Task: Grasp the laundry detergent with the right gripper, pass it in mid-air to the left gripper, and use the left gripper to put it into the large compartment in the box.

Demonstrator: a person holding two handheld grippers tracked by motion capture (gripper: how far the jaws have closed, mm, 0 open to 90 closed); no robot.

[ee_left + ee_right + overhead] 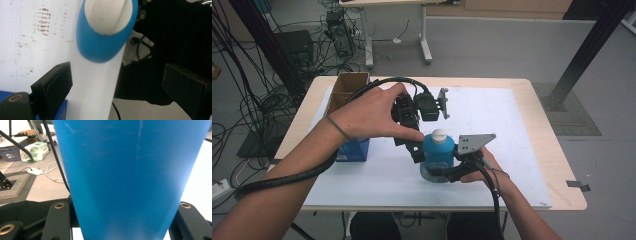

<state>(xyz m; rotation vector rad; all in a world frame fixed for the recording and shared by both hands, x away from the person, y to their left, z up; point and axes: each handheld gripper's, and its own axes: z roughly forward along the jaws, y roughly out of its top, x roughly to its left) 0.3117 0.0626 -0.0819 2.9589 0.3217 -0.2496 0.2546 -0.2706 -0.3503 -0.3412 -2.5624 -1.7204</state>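
The blue bottle (pixel 438 157) stands upright on the white mat (pixel 492 120) near the tabletop's (pixel 542 117) front edge, long axis vertical, its white cap (pixel 439 134) pointing straight up. The right gripper (pixel 447 172) has its fingers clamped on the bottle's lower body. The left gripper (pixel 414 150) sits just beside the bottle's left side, fingers (pixel 53 82) spread apart, clear of the cap. A cardboard box (pixel 346 90) stands at the mat's far left.

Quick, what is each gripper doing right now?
Left gripper: open, above the bottle's white cap.
Right gripper: shut on the blue bottle.
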